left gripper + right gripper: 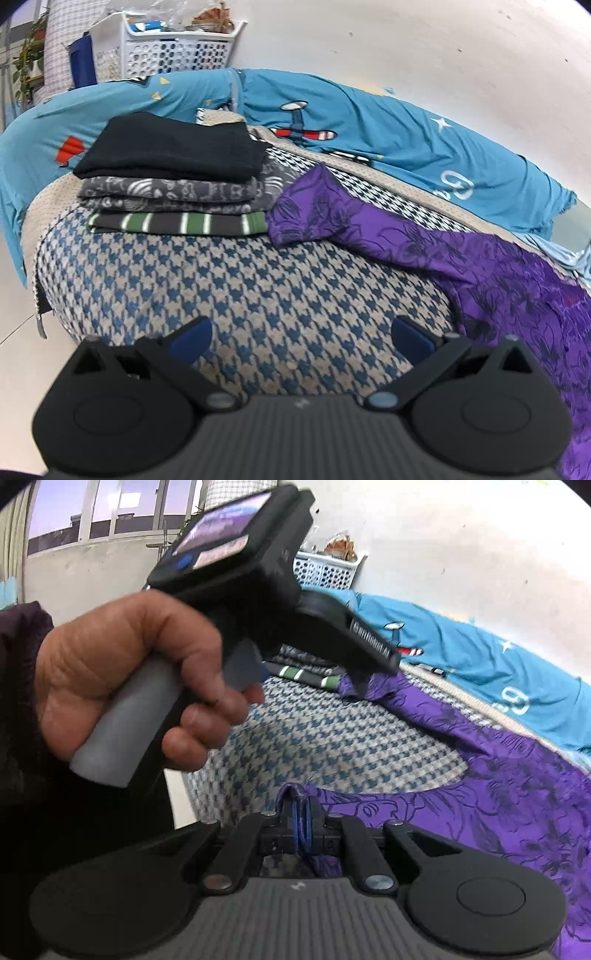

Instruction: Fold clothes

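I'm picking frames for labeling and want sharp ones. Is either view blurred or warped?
Left wrist view: sharp, though the fisheye bows the houndstooth cover into a dome and darkens the corners. Right wrist view: the hand and the left claw's body are motion-smeared; the purple garment stays fairly crisp.

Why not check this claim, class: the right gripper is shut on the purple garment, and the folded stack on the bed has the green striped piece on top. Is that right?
One detail is wrong. The right gripper is indeed shut on the purple garment, but the left wrist view shows the folded stack topped by a black piece; the green striped piece lies at the bottom.
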Motion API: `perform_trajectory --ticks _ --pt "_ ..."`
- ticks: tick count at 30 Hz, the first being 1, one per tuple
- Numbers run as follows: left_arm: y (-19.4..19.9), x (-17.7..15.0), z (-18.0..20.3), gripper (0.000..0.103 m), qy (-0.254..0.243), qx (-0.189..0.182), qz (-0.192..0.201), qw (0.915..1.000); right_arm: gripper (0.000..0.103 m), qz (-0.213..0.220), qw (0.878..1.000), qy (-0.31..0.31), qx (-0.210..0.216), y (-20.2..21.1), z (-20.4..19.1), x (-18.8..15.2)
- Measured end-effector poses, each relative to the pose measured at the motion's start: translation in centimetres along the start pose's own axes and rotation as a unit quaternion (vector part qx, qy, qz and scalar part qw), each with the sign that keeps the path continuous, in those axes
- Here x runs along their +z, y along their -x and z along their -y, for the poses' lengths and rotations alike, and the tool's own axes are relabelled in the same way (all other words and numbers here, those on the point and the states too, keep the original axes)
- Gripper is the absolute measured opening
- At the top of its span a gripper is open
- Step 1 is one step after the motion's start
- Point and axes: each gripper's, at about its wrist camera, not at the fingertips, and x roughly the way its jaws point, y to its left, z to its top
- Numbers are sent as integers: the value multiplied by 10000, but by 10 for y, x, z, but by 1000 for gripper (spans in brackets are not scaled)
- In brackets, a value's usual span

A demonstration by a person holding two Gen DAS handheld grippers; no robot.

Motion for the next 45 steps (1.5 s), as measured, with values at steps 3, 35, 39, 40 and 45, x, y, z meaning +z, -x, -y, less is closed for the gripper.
perform_trajectory --ticks 3,35,39,40,45 --pt "0 3 -8 103 139 156 58 9998 6 -73 10000 -7 19 -10 -1 -2" --pt "1 -20 64 103 -761 -9 63 9971 60 -56 9945 -882 -558 62 42 -20" --pt "1 -29 84 103 -996 -268 -64 9946 60 -69 9878 -1295 -862 76 68 -29" --pt "1 -32 89 103 -1062 -344 -107 9937 60 -67 9862 -1352 -951 80 74 -31" --pt "-2 -48 117 103 -1514 -807 -402 9844 60 -128 9772 -1690 -1279 102 94 -48"
